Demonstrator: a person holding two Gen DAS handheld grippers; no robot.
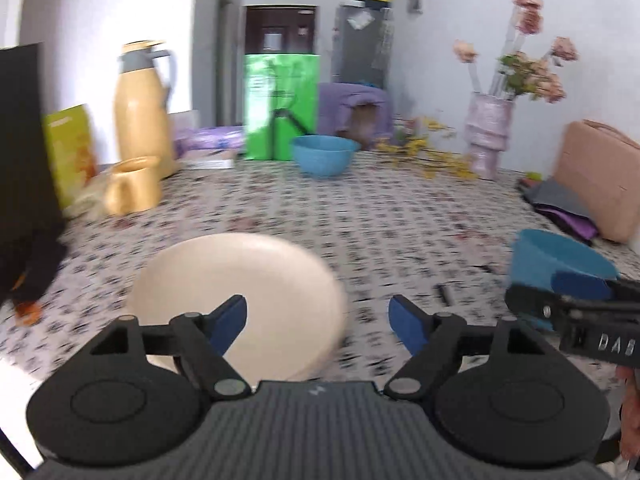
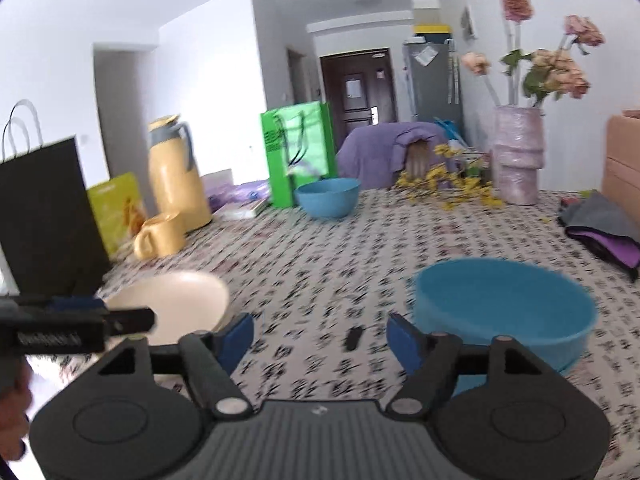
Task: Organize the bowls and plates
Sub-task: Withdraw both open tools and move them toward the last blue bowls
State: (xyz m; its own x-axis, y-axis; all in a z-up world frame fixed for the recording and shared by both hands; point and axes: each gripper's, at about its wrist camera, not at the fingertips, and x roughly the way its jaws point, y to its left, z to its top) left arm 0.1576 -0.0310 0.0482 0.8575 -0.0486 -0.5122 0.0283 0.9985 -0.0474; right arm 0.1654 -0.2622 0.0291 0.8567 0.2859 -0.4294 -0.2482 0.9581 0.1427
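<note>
Both grippers stand released, nothing between their pads — left gripper [image 1: 316,320] has the cream plate [image 1: 240,300] just ahead-left, right gripper [image 2: 320,338] has the near blue bowl [image 2: 504,308] ahead-right; another blue bowl [image 2: 328,197] sits far across the table [image 2: 360,248].

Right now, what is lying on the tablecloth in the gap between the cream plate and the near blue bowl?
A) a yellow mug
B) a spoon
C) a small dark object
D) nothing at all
C: a small dark object lies on the patterned tablecloth, between the cream plate on one side and the near blue bowl on the other; too blurred to identify.
</note>
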